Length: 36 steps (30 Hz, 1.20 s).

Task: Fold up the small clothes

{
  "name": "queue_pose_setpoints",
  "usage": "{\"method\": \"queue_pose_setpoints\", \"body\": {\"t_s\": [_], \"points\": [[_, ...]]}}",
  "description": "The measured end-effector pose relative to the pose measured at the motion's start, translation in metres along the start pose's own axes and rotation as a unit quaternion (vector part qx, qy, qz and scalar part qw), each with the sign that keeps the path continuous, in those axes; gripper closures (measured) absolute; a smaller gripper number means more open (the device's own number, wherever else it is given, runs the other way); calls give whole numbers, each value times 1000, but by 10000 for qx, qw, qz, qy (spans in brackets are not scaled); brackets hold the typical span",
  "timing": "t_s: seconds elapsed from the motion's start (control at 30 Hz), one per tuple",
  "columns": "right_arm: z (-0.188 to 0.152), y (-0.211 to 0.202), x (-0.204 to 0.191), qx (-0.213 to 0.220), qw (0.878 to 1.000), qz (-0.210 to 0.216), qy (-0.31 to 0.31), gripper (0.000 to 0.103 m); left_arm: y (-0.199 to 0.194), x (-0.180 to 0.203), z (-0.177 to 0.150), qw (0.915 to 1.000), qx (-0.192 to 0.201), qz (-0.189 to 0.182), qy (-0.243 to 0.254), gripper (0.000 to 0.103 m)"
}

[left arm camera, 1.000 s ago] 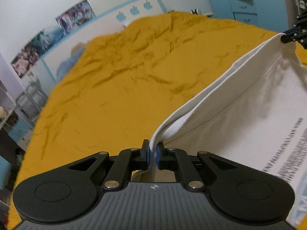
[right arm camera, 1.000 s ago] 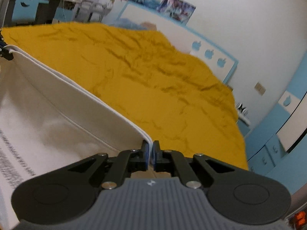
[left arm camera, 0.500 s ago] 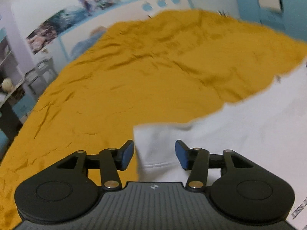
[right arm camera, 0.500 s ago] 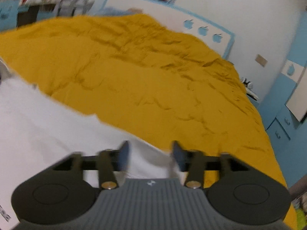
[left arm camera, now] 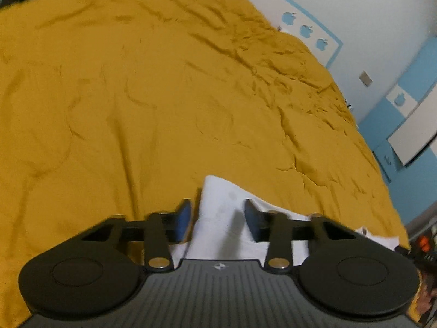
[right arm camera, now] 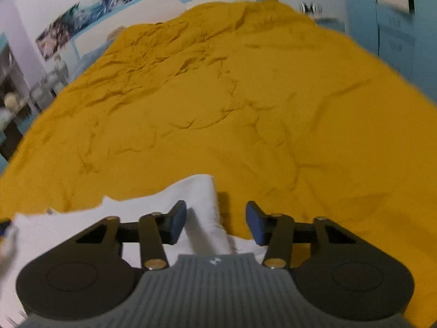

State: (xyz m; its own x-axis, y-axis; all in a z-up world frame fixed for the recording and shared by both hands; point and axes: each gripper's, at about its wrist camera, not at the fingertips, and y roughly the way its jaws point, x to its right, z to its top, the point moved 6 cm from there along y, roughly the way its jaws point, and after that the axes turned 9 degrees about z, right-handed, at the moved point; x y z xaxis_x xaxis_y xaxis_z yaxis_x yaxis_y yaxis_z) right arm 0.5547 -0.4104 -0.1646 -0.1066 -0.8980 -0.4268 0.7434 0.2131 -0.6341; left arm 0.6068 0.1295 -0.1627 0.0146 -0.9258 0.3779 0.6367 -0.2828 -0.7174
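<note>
I see the white garment (left arm camera: 226,218) lying on the yellow bedspread (left arm camera: 164,95). My left gripper (left arm camera: 217,220) straddles one corner of the garment, its jaws closing, pads apparently not yet pressing it. My right gripper (right arm camera: 215,222), jaws also closing, flanks the garment's (right arm camera: 196,199) other corner.

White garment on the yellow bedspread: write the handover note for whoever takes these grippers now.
Left gripper: closing, a corner of the white garment between its fingers, pads not yet pressing.
Right gripper: closing too, around the garment's other corner, no grip yet.
Garment lies flat on the yellow bedspread, near edge.
Done: at least laid out; folds so far can't be judged.
Left: probably pinch both corners and make the next fold.
</note>
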Motion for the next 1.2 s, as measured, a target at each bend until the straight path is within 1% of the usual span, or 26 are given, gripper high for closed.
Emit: {"method": "queue_pose_setpoints", "body": {"t_s": [0.03, 0.07, 0.1, 0.17, 0.23, 0.27, 0.33, 0.4, 0.57, 0.63, 0.67, 0.7, 0.73, 0.77, 0.8, 0.83, 0.87, 0.93, 0.97, 1.07, 1.13, 1.2], "points": [[0, 2, 1, 14, 9999, 69, 126, 86, 4, 1, -2, 9999, 33, 76, 68, 90], [0, 3, 2, 40, 9995, 168, 254, 95, 1, 4, -3, 9996, 132, 166, 177, 91], [-1, 3, 2, 77, 9991, 244, 342, 97, -1, 6, -3, 9993, 257, 155, 228, 94], [-1, -2, -1, 220, 9984, 334, 400, 99, -12, 12, -3, 9977, 592, 64, 331, 95], [1, -13, -6, 434, 9974, 469, 327, 101, -31, 17, -2, 9947, 934, 69, 424, 95], [1, -20, -10, 559, 9972, 449, 209, 101, -38, 20, 0, 9929, 1082, 94, 486, 95], [7, -30, -19, 770, 9963, 372, -64, 101, -41, 26, 7, 9907, 1211, 182, 600, 95], [11, -32, -23, 840, 9960, 233, -202, 101, -32, 28, 11, 9910, 1116, 324, 658, 95], [6, -10, -18, 624, 9979, 31, -181, 101, -6, 26, 2, 9901, 962, 679, 763, 95], [3, 2, -13, 516, 9985, -63, -172, 101, 4, 25, -3, 9889, 787, 869, 909, 95], [2, 7, -10, 429, 9989, -116, -133, 101, 7, 26, -4, 9884, 652, 946, 990, 93], [0, 10, -9, 351, 9992, -143, -93, 99, 7, 26, -4, 9875, 570, 1029, 1048, 88], [0, 11, -8, 258, 9995, -184, -71, 95, 2, 26, -3, 9865, 555, 1094, 1081, 83], [1, 9, -9, 236, 9992, -308, -104, 87, -7, 27, -1, 9848, 586, 1191, 1121, 78], [3, 4, -8, 271, 9987, -402, -169, 74, -18, 28, -1, 9825, 651, 1287, 1180, 71], [5, -5, -10, 334, 9977, -527, -274, 71, -26, 30, 0, 9806, 710, 1358, 1220, 67], [7, -14, -12, 382, 9966, -620, -385, 71, -39, 30, 1, 9797, 762, 1391, 1226, 66], [7, -34, -15, 341, 9956, -704, -512, 72, -61, 30, 1, 9821, 782, 1261, 1158, 66], [6, -46, -18, 353, 9959, -631, -541, 72, -75, 30, -1, 9836, 794, 1158, 1130, 66], [-3, -85, -31, 325, 9956, -513, -711, 74, -112, 34, -12, 9840, 831, 1057, 1173, 67], [-17, -112, -44, 245, 9942, -459, -943, 79, -135, 39, -24, 9855, 794, 913, 1191, 71], [-31, -133, -57, 157, 9925, -408, -1145, 82, -154, 44, -38, 9864, 732, 817, 1228, 74]]}}
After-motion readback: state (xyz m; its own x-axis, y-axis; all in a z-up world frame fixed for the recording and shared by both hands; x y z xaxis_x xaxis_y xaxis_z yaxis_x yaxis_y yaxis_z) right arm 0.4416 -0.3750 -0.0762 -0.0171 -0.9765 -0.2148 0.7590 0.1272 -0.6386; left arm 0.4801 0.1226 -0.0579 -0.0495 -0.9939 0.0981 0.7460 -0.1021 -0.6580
